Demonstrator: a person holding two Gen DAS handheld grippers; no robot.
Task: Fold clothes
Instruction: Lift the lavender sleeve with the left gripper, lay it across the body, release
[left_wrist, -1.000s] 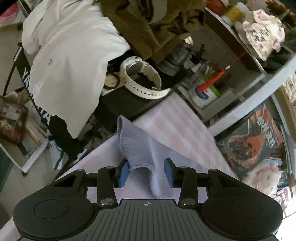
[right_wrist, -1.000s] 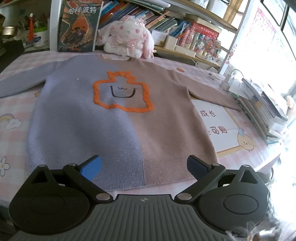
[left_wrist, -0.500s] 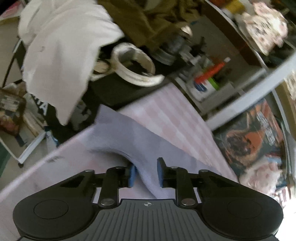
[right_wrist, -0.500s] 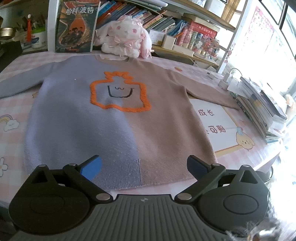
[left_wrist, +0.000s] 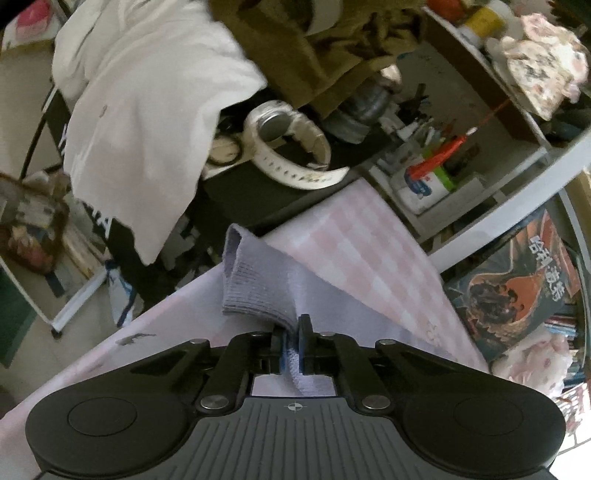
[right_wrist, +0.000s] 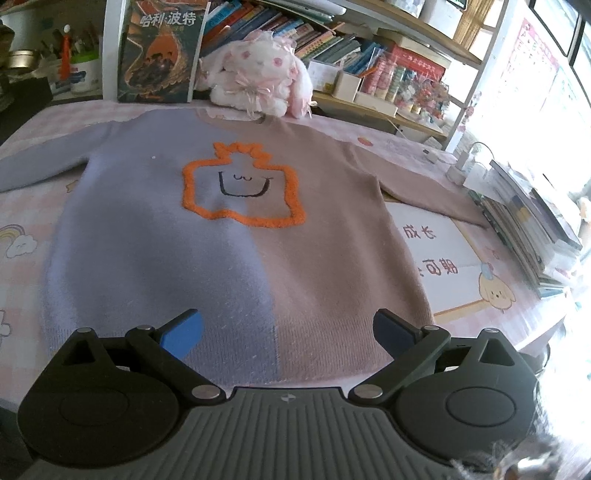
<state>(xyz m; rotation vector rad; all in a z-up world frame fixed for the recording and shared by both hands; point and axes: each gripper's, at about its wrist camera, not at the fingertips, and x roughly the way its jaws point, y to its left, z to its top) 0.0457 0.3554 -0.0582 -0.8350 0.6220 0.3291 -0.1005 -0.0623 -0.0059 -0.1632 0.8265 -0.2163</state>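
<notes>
Presently the left gripper pinches the lilac sleeve near its cuff, the right gripper hangs agape above the flat sweater's hem; advise lifting the sleeve clear before carrying it across.

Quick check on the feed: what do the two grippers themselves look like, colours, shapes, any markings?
Both match: a black body with a ribbed grey centre plate bearing a small crosshair mark, round black discs either side, silver pivot pins on black linkage arms, and blue finger pads. Left gripper, right gripper. No cables or sleeves visible.
</notes>
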